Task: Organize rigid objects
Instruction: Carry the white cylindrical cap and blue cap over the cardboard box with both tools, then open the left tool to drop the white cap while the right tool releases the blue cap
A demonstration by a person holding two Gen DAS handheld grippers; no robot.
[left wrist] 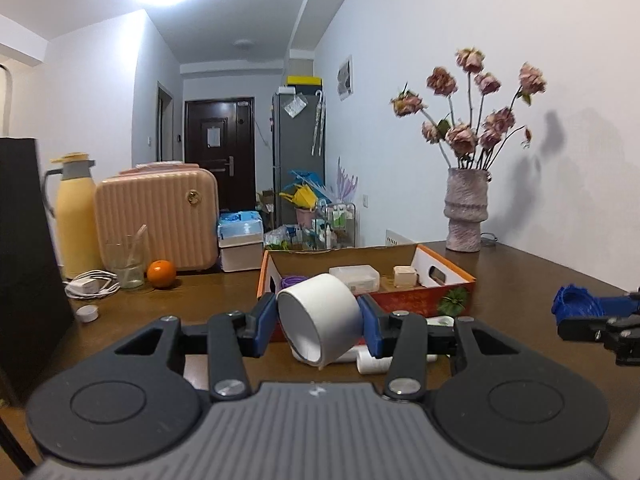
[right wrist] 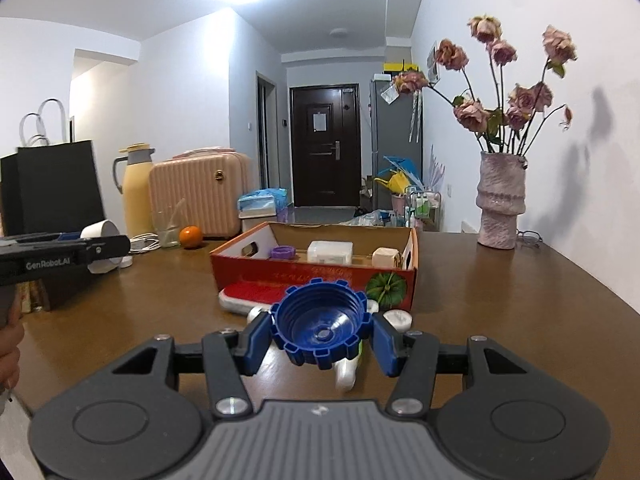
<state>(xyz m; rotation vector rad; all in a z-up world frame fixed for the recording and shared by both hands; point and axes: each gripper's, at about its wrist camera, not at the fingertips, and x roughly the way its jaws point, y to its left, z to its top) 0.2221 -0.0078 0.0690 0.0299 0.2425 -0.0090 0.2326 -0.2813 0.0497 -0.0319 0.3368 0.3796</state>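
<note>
Gripping a white ring (left wrist: 320,316) between its blue pads, the left hand-held gripper (left wrist: 319,322) holds it clear of the brown table (left wrist: 540,280), tilted so the open end faces down toward the camera. The right hand-held gripper (right wrist: 322,338) is clamped on a blue notched cap (right wrist: 320,326), hollow side toward the lens, also lifted off the table. Just beyond both stands an open red cardboard box (right wrist: 312,276) with a pumpkin picture on its front wall; inside lie a purple cap (right wrist: 282,252), a clear plastic case (right wrist: 330,252) and a small cream cube (right wrist: 385,258). A red-topped flat item (right wrist: 248,294) lies against the box front, and small white pieces (right wrist: 398,319) sit on the table beneath the right hand-held gripper; what they are is unclear. Far right stands a pale vase (right wrist: 500,204) of dried roses. At the left are an orange (right wrist: 190,237), a glass (left wrist: 125,260), a yellow flask (left wrist: 76,216), a pink case (left wrist: 158,218) and a black bag (right wrist: 56,184)
</note>
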